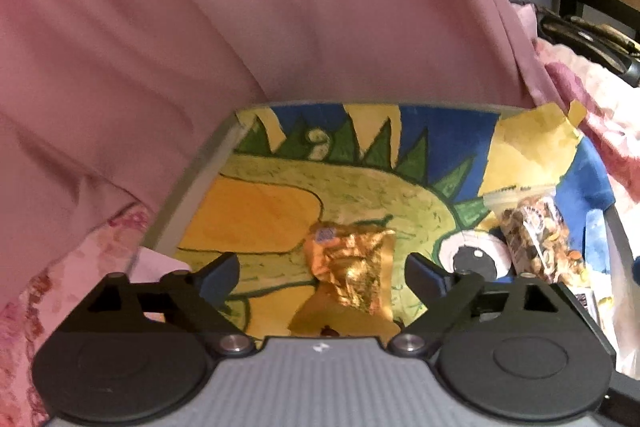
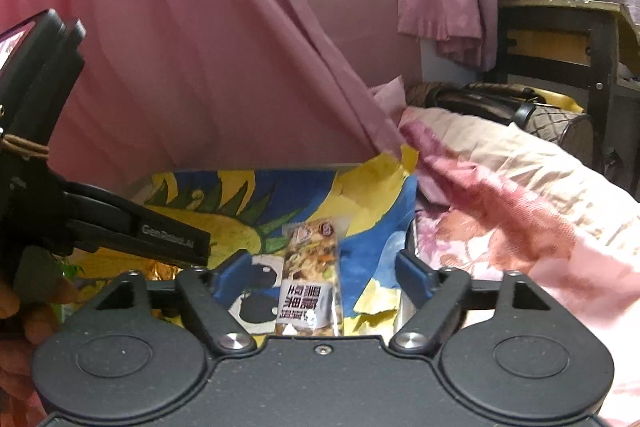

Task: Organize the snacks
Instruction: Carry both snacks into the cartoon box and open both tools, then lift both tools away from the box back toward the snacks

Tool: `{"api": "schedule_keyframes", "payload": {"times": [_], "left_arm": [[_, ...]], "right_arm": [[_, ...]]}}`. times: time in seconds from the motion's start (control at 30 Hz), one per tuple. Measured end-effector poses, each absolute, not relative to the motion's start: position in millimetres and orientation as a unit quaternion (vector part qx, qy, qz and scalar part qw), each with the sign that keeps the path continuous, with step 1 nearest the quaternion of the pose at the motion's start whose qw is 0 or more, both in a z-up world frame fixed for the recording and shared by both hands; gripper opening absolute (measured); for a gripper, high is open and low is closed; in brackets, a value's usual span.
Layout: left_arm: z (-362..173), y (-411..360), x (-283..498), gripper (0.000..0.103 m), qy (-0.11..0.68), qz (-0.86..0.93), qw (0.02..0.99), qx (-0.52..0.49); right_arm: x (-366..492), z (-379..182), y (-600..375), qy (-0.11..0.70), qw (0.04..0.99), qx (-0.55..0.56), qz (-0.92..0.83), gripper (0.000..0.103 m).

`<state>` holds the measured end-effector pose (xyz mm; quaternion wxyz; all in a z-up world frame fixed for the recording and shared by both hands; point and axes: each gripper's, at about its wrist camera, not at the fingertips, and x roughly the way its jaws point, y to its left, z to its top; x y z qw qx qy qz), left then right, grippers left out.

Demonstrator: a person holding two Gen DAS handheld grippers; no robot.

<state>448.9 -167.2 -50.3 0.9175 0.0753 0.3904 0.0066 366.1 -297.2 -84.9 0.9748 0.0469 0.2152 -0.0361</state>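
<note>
Both snacks are seen lying free on the painted tray (image 1: 224,163), which sits on a bed against a pink curtain (image 1: 280,7). In the left wrist view the left tongs (image 1: 322,269) stand wide apart, low centre of frame, with the gold packet (image 1: 352,267) between the fingers but touched by neither pad; it rests on the tray's green-yellow painting. The nut bag (image 1: 536,235) is seen at right of that frame, near the painted eye. In the right wrist view the right tongs (image 2: 318,269) are likewise spread, and the nut bag (image 2: 312,287) lies lengthwise between the fingers, unclamped, on the blue part of the tray (image 2: 372,227).

Step judged: a release, both items set down side by side. No earlier picture is given, so nothing is said of motion.

Next move, as judged: both tongs to be drawn back clear of the snacks without dragging them, then the next snack to be looked for; none other is visible here.
</note>
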Motion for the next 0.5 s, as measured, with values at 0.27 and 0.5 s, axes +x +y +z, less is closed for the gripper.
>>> {"api": "schedule_keyframes", "payload": {"times": [0.27, 0.5], "left_arm": [[-9.7, -161.8, 419.9, 0.102, 0.348, 0.008, 0.934, 0.078], [32.1, -144.0, 378.4, 0.102, 0.317, -0.003, 0.948, 0.039]], "right_arm": [[330.2, -48.3, -305.9, 0.157, 0.984, 0.077, -0.039, 0.102], [288.5, -14.2, -308.8, 0.111, 0.989, 0.089, -0.049, 0.102]]}}
